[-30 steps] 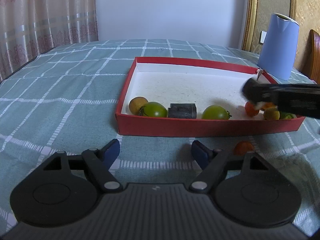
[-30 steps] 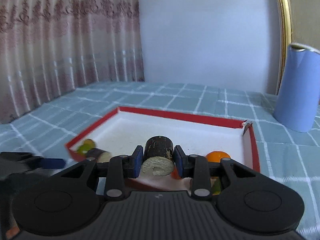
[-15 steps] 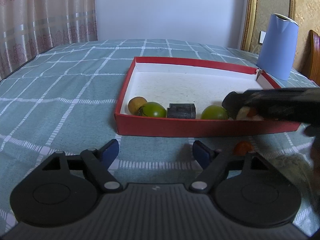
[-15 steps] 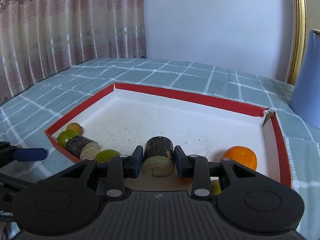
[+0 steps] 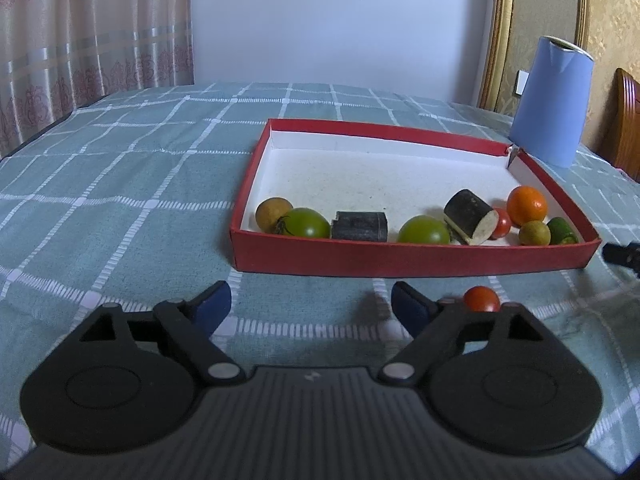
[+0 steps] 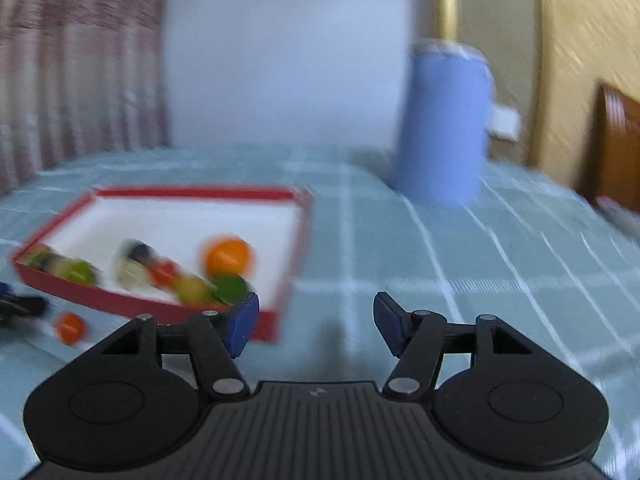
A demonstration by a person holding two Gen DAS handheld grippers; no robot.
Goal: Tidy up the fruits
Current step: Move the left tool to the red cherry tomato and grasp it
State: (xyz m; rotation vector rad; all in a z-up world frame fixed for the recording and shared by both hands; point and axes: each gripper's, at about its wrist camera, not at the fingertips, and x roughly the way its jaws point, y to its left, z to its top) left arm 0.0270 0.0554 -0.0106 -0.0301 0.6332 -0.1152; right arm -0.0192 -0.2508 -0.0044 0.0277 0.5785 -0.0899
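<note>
A red box [image 5: 400,258] with a white floor holds several pieces along its near wall: two green tomatoes [image 5: 306,222], two dark cylinder chunks [image 5: 468,216], an orange [image 5: 527,205], a small red tomato and others. A loose red cherry tomato [image 5: 481,298] lies on the cloth in front of the box, just behind my left gripper's right finger. My left gripper [image 5: 311,306] is open and empty, short of the box. My right gripper [image 6: 316,326] is open and empty, over the cloth right of the box [image 6: 294,240]; its view is blurred.
A blue jug [image 5: 550,100] stands behind the box's right corner, also in the right wrist view [image 6: 444,124]. The checked teal cloth [image 5: 120,184] covers the table. A curtain hangs at left and a wooden chair back [image 5: 628,128] stands at far right.
My right gripper has let go of the dark cylinder chunk, which now lies in the box, and has opened and swung out to the right. The left gripper has not moved.
</note>
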